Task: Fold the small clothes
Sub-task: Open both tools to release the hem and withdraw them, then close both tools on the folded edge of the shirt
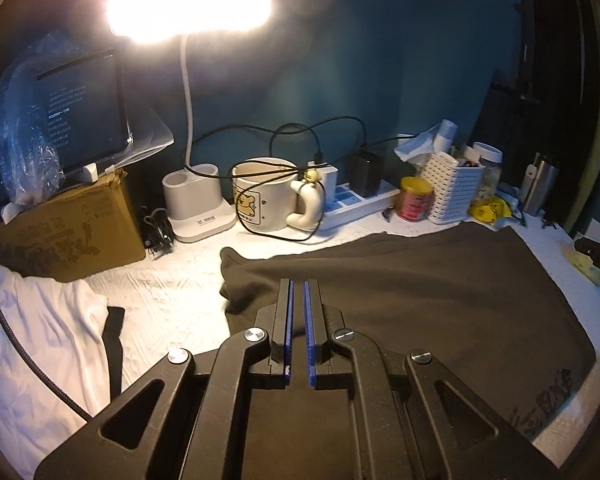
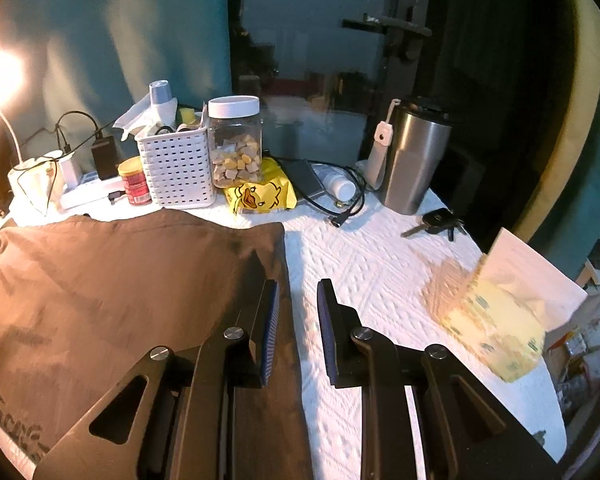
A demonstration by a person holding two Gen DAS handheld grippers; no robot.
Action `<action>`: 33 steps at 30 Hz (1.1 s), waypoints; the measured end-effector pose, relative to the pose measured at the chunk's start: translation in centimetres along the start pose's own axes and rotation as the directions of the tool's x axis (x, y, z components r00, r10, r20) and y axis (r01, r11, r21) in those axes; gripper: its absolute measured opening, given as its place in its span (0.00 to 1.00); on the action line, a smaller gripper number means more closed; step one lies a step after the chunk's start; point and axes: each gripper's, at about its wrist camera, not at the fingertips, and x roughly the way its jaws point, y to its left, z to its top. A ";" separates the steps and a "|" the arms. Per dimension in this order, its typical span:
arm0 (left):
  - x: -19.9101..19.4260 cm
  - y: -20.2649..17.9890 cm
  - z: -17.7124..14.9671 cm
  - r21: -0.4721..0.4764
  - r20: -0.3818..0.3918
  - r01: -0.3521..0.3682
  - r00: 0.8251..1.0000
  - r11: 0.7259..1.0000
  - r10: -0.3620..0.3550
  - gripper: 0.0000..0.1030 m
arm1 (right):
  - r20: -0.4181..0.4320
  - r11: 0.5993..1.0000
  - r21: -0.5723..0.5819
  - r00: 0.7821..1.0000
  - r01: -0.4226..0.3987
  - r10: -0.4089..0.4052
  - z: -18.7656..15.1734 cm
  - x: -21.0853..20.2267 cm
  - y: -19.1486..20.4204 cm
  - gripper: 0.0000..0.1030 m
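Dark brown cotton garment (image 1: 400, 300) lies limp on the counter (image 2: 360, 264); left tool (image 1: 299, 286) nearly closed, empty; right tool (image 2: 298, 294) gapes astride its grippable edge.

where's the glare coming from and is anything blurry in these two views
Left wrist view: the desk lamp blows out to white with a haze around it, and the dark garment stays sharp. Right wrist view: the same glow flares at the left edge, the yellow tissue pack is smeared by motion blur, and the jar and steel tumbler are crisp. Both curve at the rim.
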 end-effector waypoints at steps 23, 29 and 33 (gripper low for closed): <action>-3.1 -0.8 -5.9 -0.035 -0.076 0.030 0.997 0.999 -0.033 0.45 | -0.078 0.998 0.045 0.996 -0.031 0.035 -8.8 -3.6 -2.1 0.22; -3.0 2.5 -8.7 -0.068 -0.149 -0.059 0.988 0.996 0.049 0.45 | -0.109 0.997 0.073 0.993 -0.039 0.047 -10.9 -3.9 -3.0 0.43; -2.9 4.0 -10.5 -0.071 -0.185 -0.108 0.978 0.992 0.093 0.45 | -0.125 0.991 0.118 0.989 -0.063 0.077 -12.4 -4.0 -3.9 0.43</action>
